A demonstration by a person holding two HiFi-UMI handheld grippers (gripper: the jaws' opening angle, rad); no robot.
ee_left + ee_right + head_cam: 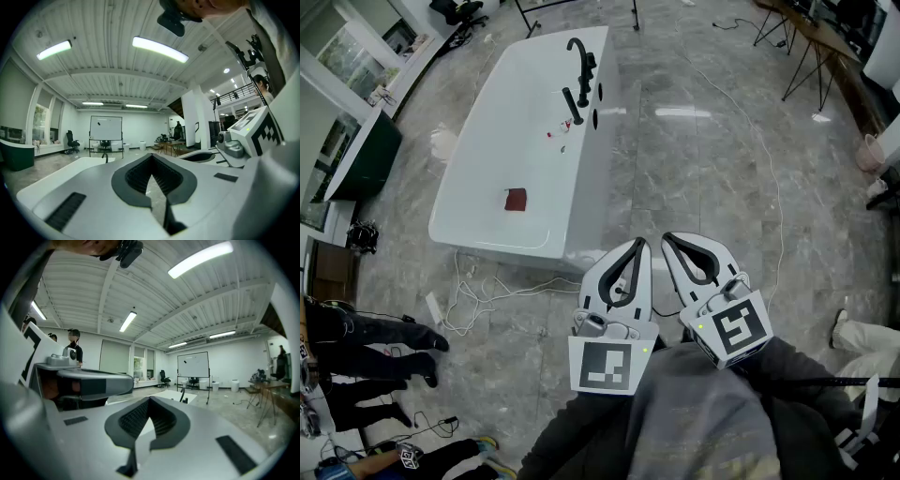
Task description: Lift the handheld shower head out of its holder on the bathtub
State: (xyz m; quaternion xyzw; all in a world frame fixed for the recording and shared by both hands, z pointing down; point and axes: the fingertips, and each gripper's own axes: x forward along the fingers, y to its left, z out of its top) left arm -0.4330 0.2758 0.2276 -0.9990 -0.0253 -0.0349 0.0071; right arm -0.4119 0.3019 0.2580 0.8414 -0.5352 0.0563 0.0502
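Observation:
The white bathtub (pixel 487 159) stands on the marble floor some way ahead. On its right rim are a tall black faucet (pixel 580 56) and, nearer to me, the black handheld shower head (pixel 573 105) in its holder. Both grippers hang low in the head view, well short of the tub. My left gripper (pixel 641 244) is shut with nothing between its jaws. Beside it, my right gripper (pixel 668 239) is also shut and empty. The tub (pixel 86 162) and faucet (pixel 106 158) look small and distant in the left gripper view. The right gripper view shows the faucet (pixel 182 395) just as far off.
A dark red cloth (pixel 516 199) lies inside the tub. White cables (pixel 478 292) trail on the floor near its close end. People's legs (pixel 384 347) are at the lower left and a dark green counter (pixel 366 155) at the left. A whiteboard (pixel 106 127) stands beyond the tub.

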